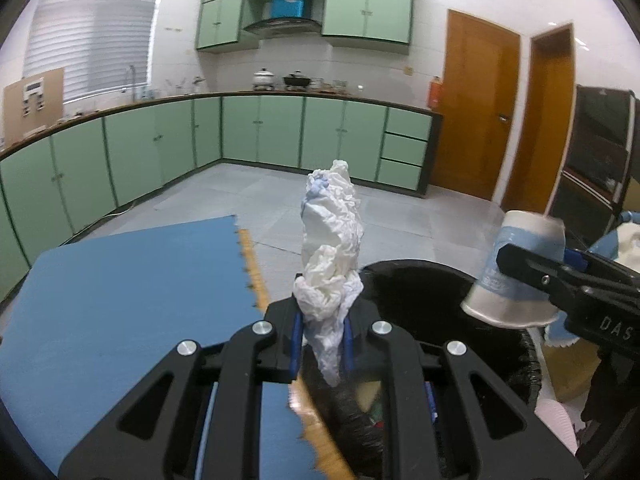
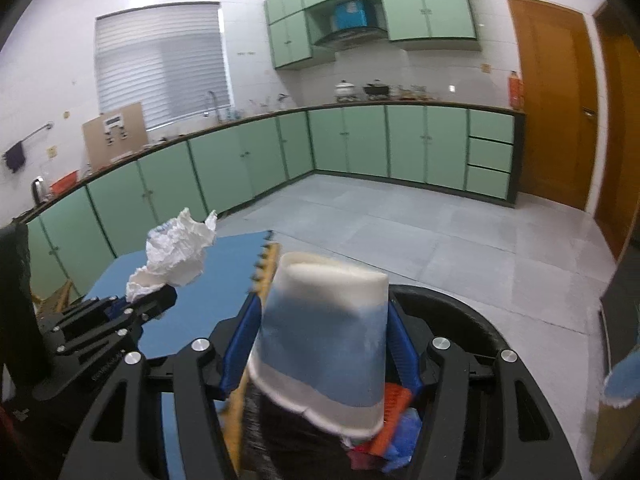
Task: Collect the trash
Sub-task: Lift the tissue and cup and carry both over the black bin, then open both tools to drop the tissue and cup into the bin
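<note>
The left gripper (image 1: 322, 336) is clamped narrow on a crumpled white tissue (image 1: 332, 240) that stands up from its jaws, at the rim of the black trash bin (image 1: 416, 276). The right gripper (image 2: 320, 344) grips an upturned white-and-blue paper cup (image 2: 324, 344) over the bin, beside the blue mat's (image 1: 132, 292) toothed edge.
</note>
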Available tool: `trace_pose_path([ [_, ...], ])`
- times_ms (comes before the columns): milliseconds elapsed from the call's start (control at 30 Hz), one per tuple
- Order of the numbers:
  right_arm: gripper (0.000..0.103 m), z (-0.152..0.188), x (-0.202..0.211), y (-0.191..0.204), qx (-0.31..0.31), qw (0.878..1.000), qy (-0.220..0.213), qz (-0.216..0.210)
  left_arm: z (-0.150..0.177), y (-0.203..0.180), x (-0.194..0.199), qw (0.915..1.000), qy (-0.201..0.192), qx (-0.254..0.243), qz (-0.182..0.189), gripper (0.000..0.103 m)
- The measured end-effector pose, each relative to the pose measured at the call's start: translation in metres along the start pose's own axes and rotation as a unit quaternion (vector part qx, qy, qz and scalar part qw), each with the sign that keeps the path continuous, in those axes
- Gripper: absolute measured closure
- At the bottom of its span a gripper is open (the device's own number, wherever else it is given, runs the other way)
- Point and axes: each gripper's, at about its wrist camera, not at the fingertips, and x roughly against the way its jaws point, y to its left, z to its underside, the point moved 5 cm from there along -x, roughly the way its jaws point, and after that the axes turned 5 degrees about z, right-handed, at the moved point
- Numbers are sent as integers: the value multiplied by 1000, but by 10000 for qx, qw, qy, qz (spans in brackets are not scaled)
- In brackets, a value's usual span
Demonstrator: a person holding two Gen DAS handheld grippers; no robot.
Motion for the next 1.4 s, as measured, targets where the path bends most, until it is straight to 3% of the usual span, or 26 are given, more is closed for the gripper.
trace_pose_path([
  [400, 44, 31, -28, -70, -362, 9979, 342, 423, 20, -60, -73, 9977, 437, -361, 373, 88],
  [767, 43, 38, -51, -90, -502, 9961, 533, 499, 22, -78, -109, 9960, 651, -429, 441, 86],
  [867, 41, 40, -53, -92, -538, 9955, 568, 541, 21, -79, -115, 9955, 716, -352, 508, 72],
  [933, 32, 41, -54, -93, -571, 9951, 603, 535, 21, -78, -117, 9955, 738, -287, 516, 49],
  [1100, 8, 43, -49, -100, -630, 9930, 565, 822, 18, -73, -112, 9959, 684, -270, 518, 42],
  [1267, 6, 41, -39, -94, -437, 9928, 525, 983, 9, -63, -97, 9968, 555, -340, 460, 31],
  [1400, 6, 38, -29, -86, -374, 9946, 501, 829, 1, -50, -75, 9979, 366, -354, 409, 19],
])
